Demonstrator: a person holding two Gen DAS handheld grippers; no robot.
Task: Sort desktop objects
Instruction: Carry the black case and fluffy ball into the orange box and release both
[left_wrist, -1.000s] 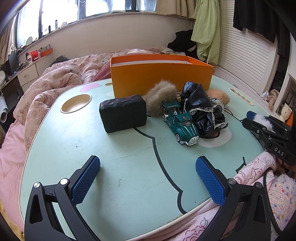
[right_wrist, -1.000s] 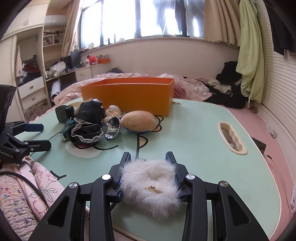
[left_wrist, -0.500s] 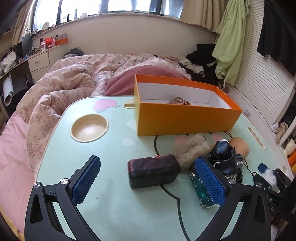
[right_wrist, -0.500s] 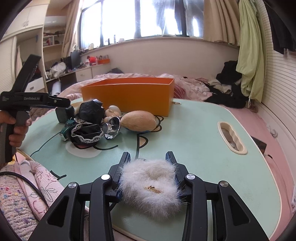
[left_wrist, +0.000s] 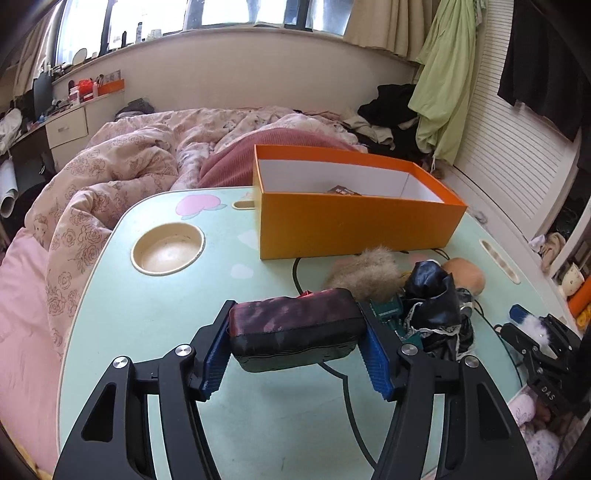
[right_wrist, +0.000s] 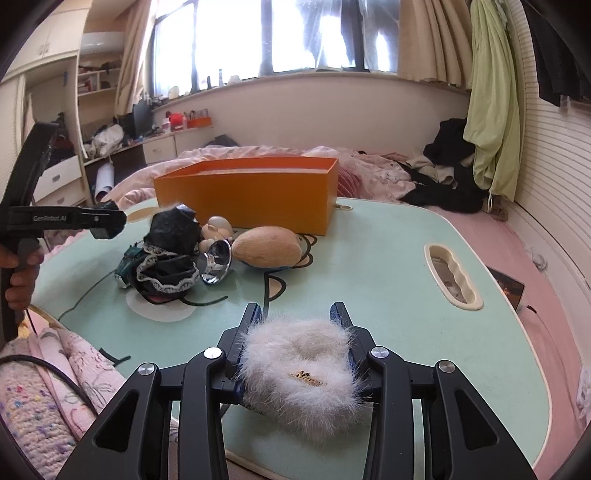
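My left gripper (left_wrist: 293, 356) is shut on a dark padded pouch (left_wrist: 295, 332) and holds it over the mint table (left_wrist: 147, 317). My right gripper (right_wrist: 295, 343) is shut on a white fluffy hair clip (right_wrist: 299, 373) near the table's front edge. An open orange box (left_wrist: 354, 218) stands at the back, a small dark item inside. A tan fur piece (left_wrist: 365, 269), a green toy car (left_wrist: 388, 310), a black lace cloth (left_wrist: 432, 302) and a brown oval plush (right_wrist: 267, 245) lie in a pile by the box.
A round cup recess (left_wrist: 168, 247) lies at the table's left. A slot recess (right_wrist: 452, 275) lies at its right. A shiny metal cup (right_wrist: 216, 258) lies by the pile. A bed with pink quilts (left_wrist: 129, 162) lies behind the table.
My left gripper has moved forward over the table and closed on the dark pouch. The right gripper has stayed still with the white clip.
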